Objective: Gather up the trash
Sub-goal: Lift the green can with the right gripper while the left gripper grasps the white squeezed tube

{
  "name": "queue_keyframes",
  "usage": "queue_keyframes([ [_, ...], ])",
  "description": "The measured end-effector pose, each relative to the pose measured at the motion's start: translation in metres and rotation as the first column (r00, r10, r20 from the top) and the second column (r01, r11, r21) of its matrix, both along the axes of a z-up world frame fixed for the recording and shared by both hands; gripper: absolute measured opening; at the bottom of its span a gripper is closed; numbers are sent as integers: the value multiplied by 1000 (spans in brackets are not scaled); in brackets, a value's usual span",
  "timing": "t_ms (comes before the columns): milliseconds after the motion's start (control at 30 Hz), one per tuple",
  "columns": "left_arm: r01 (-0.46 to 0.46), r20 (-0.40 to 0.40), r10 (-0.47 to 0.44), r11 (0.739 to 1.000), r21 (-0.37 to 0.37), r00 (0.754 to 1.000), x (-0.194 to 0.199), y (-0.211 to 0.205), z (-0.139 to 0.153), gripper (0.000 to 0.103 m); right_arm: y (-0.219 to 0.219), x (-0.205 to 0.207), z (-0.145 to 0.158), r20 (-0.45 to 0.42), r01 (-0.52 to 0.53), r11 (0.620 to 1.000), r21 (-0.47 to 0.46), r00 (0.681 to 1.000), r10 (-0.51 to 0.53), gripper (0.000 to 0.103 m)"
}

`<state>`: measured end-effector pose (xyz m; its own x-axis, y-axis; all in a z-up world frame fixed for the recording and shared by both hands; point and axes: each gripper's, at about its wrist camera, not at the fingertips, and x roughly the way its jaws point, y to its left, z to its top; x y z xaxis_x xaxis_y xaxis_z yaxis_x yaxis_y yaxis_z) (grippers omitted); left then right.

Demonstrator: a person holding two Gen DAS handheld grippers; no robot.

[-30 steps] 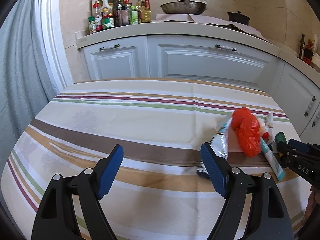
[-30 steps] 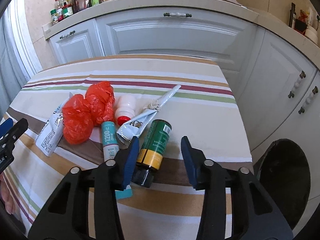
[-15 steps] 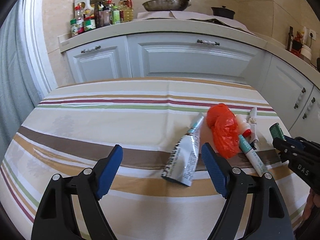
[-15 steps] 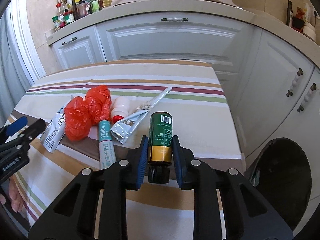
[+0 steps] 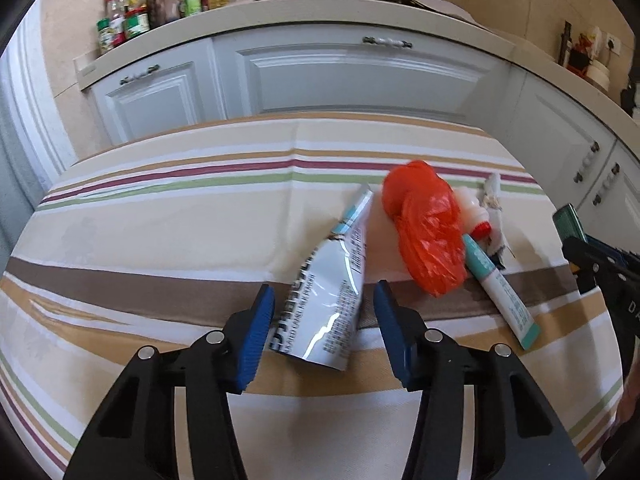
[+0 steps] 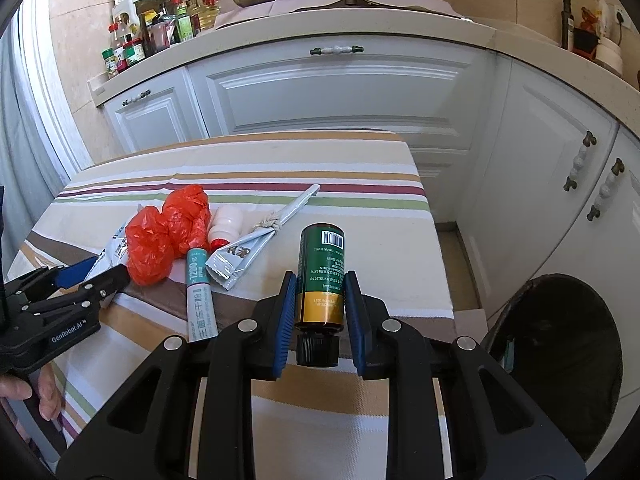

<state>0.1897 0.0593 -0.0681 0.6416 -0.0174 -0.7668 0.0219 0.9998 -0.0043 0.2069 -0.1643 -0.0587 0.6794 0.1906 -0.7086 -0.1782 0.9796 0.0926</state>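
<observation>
Right gripper (image 6: 320,312) clamped on a green bottle (image 6: 323,276) raised off the striped tablecloth (image 6: 360,200); left gripper (image 5: 322,330), jaws parted, straddles a silver foil pouch (image 5: 326,300) lying on the cloth beside a red plastic bag (image 5: 428,232)

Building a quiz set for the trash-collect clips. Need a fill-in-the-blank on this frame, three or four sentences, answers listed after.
1. The right gripper is shut on the green and gold ____.
2. The left gripper is open, its fingers on either side of the silver ____.
3. The crumpled plastic bag on the striped tablecloth is ____ in colour.
4. The dark round bin stands to the ____ of the table.

Missing words: bottle; pouch; red; right
</observation>
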Motion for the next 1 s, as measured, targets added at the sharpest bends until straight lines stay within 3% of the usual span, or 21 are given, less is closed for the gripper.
queue_keyframes([
  [67,12,-4,-12,1000,6,1000,0,-2,0,36,-1,-1,-1,0,-1,1000,2,1000,1,24],
  [167,24,-11,-24,1000,6,1000,-1,-4,-1,32,-1,-3,0,1,-3,1000,4,1000,3,24],
  [533,-4,24,4,1000,7,1000,-15,1,7,27,-3,-19,9,38,-7,1000,3,999,7,24],
  [1000,-27,137,30,999,-22,990,-59,-9,43,27,-17,-61,34,106,5,1000,14,994,-6,24],
])
